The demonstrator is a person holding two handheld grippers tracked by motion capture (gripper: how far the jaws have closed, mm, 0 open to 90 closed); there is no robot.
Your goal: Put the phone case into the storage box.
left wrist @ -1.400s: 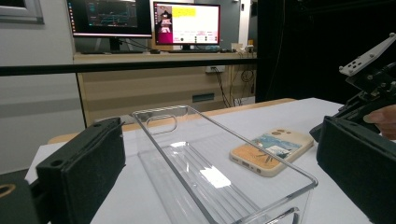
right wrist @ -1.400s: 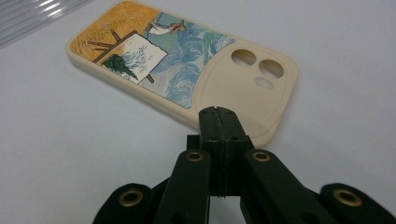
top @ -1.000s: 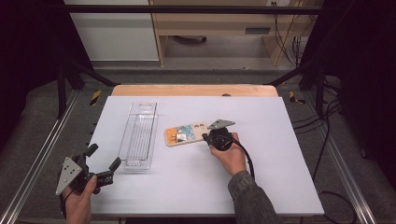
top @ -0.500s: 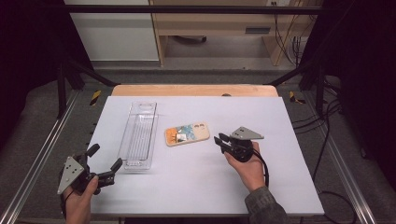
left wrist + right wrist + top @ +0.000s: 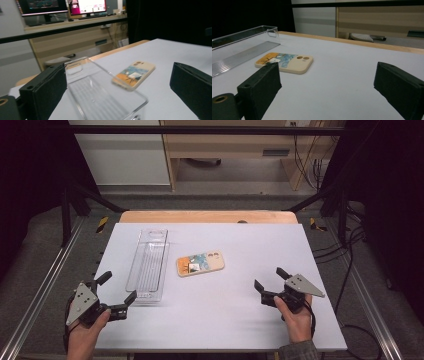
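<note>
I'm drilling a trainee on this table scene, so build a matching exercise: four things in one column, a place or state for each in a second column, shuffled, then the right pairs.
Things:
1. phone case
2. clear tray
3. right claw
4. left claw

Places or states:
A. jaws apart and empty, near the table's right edge
B. long, see-through and empty, left of the middle
C. lies flat, picture side up, at the table's middle
D. jaws apart and empty, at the tray's near end

Pairs: 1-C, 2-B, 3-A, 4-D
</note>
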